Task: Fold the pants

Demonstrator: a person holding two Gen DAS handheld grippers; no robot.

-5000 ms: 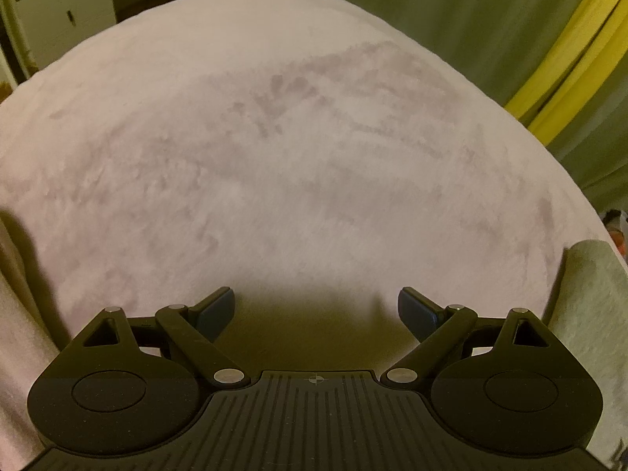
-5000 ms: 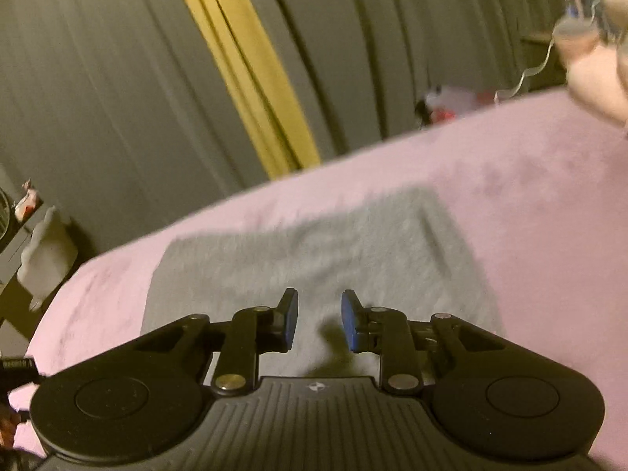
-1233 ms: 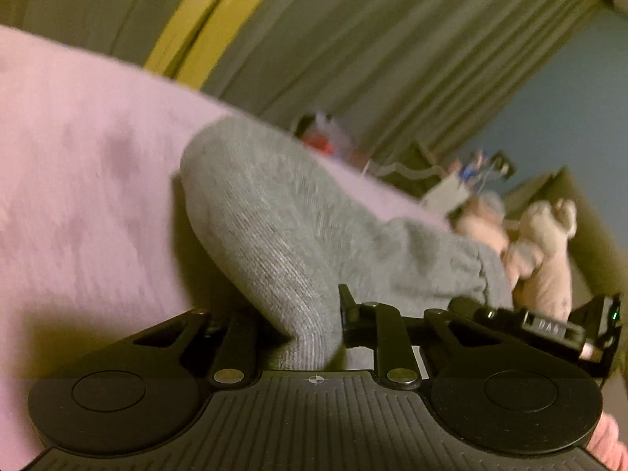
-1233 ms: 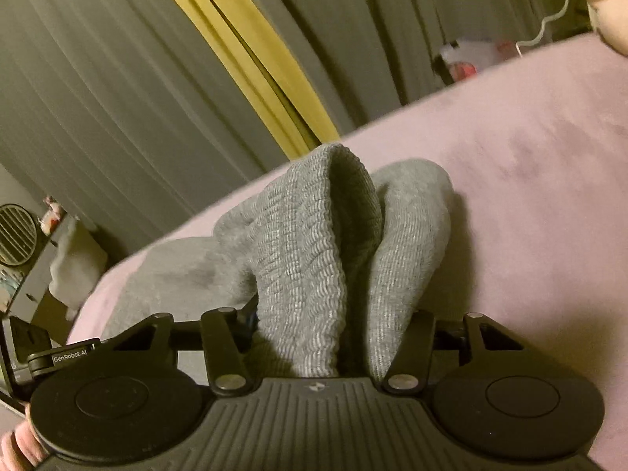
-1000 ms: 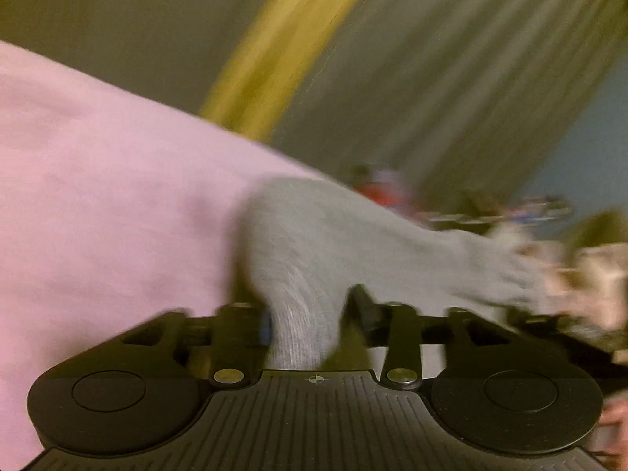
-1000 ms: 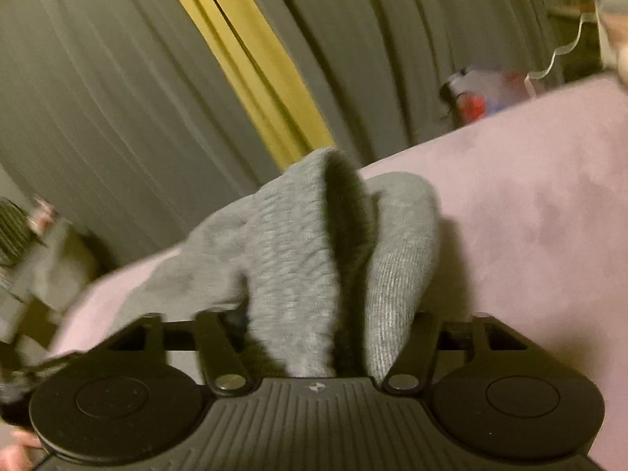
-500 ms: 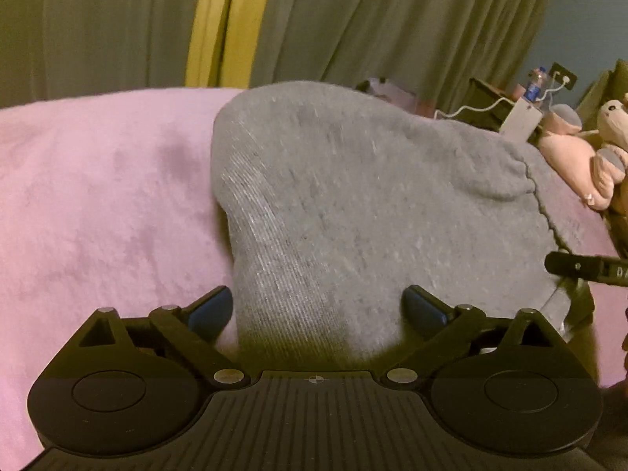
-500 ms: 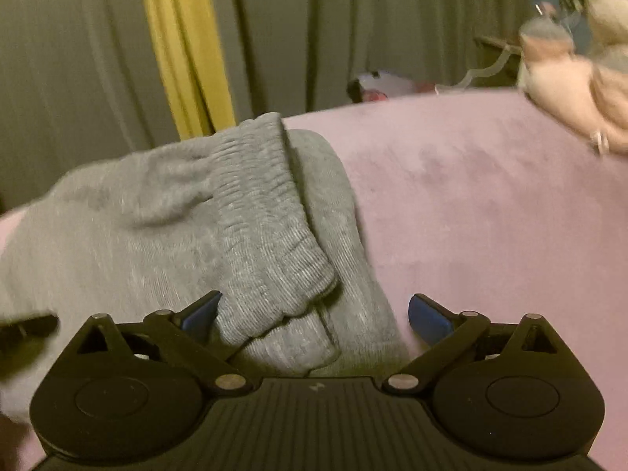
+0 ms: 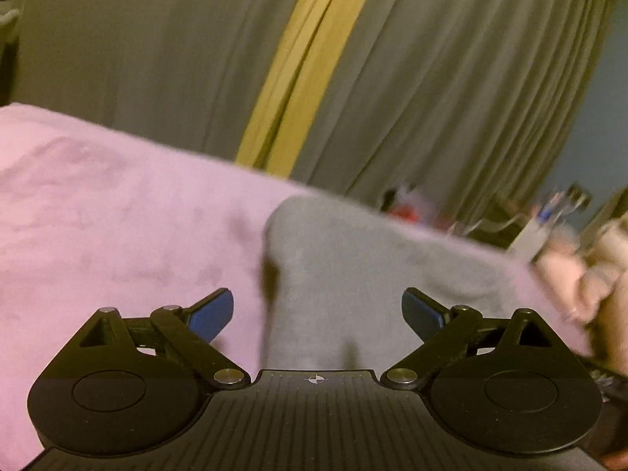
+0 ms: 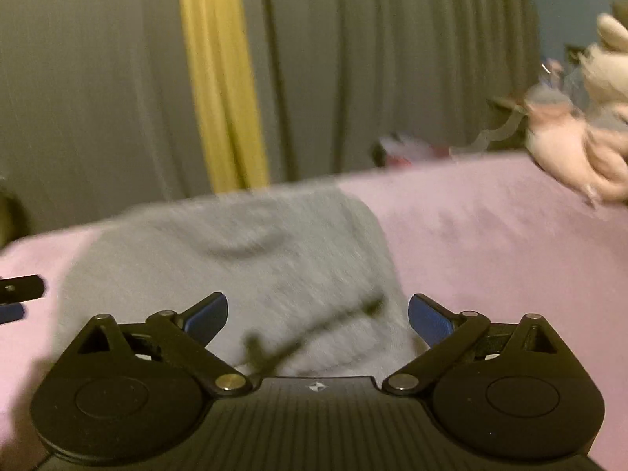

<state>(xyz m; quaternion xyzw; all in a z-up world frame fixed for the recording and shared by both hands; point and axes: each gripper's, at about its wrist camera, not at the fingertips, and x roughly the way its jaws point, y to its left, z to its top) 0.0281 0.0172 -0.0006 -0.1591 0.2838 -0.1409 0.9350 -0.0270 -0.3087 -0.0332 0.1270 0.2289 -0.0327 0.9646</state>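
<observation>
The grey pants [image 9: 353, 274] lie folded in a low heap on the pink blanket [image 9: 117, 235], blurred by motion. My left gripper [image 9: 318, 310] stands open just short of the pants' left edge; its blue pads [image 9: 212, 310] touch no cloth. In the right wrist view the same pants [image 10: 235, 259] spread ahead of my right gripper [image 10: 318, 314], which is open too, with the pants' near edge lying low between the wide jaws and free of the pads [image 10: 428, 322]. The left gripper's fingers [image 10: 19, 294] show at that view's left edge.
Grey curtains with a yellow strip [image 9: 306, 78] hang behind the bed. Pink plush toys [image 10: 581, 145] sit on the blanket at the right. Red and white clutter [image 10: 408, 149] and a cable lie past the bed's far edge. Bare blanket [image 10: 490, 243] stretches right of the pants.
Both grippers were shut on raised folds of the pants; both have opened wide, let go and drawn back. The pants have dropped into a flatter heap.
</observation>
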